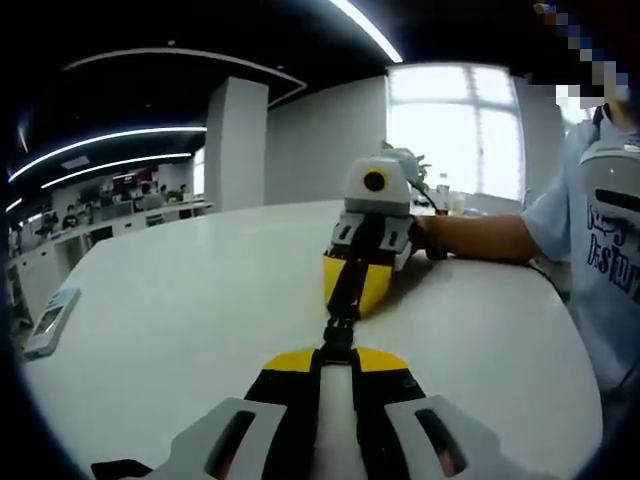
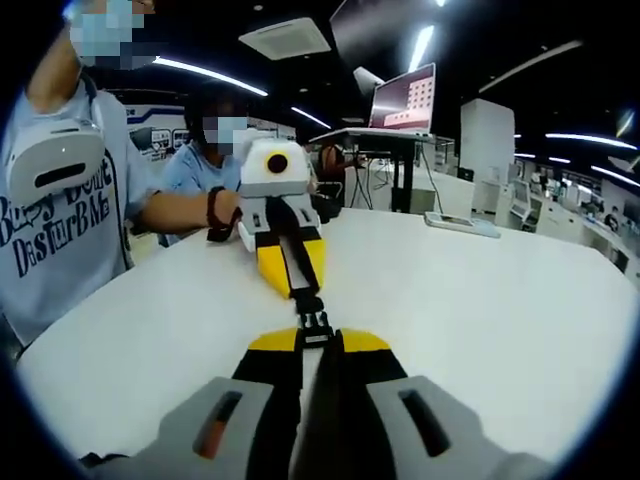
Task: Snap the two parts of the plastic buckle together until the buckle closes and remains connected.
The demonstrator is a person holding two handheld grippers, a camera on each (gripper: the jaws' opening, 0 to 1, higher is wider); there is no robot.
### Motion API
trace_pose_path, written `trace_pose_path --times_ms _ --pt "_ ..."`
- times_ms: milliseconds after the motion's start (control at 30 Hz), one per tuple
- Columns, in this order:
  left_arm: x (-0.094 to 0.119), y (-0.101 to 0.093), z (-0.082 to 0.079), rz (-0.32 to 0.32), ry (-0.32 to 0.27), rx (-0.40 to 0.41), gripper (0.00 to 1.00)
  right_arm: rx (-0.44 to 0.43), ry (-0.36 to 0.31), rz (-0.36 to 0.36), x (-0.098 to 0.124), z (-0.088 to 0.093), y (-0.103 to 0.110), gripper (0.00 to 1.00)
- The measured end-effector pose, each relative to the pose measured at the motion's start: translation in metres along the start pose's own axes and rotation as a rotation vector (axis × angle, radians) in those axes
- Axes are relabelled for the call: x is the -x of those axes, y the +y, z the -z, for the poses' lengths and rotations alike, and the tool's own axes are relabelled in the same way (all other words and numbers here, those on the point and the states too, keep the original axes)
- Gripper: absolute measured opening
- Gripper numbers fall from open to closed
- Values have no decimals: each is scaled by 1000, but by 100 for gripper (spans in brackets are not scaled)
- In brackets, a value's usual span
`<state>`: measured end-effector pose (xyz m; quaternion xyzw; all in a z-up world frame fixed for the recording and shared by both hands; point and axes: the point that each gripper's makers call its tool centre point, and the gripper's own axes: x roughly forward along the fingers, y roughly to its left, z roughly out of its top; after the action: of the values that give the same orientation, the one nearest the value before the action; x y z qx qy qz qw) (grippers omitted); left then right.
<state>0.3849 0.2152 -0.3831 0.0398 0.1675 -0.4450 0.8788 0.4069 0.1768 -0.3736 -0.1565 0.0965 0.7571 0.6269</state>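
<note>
In the left gripper view the left gripper (image 1: 337,365) rises from 6 o'clock, its yellow-tipped jaws drawn together and clamped on a black strap (image 1: 336,410) that runs up between them. Directly beyond the tips, toward 12 o'clock, lies the black plastic buckle (image 1: 338,337), its two halves meeting in one line above the white table (image 1: 180,330); whether they are fully latched cannot be told. The right gripper (image 1: 356,283) faces in from 12 o'clock just past the buckle, jaws closed on the strap at the far end. A forearm (image 1: 480,238) reaches in from 3 o'clock to hold it, and a person's light blue printed shirt (image 1: 605,240) sits at the 3 o'clock edge. A remote-like handset (image 1: 52,320) lies on the table at 9 o'clock. In the right gripper view the right gripper (image 2: 318,345) comes up from 6 o'clock, jaws pressed together on the strap (image 2: 316,400), with the buckle (image 2: 311,318) just beyond the tips. The left gripper (image 2: 291,268) faces it from 12 o'clock, gripping the strap's other end. An open laptop (image 2: 404,100) stands on a raised desk at 1 o'clock.
</note>
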Motion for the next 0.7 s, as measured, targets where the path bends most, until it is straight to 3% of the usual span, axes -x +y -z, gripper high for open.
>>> trace_pose_path --times_ms 700 --pt "-1 -4 -2 -6 0 4 12 29 3 6 1 0 0 13"
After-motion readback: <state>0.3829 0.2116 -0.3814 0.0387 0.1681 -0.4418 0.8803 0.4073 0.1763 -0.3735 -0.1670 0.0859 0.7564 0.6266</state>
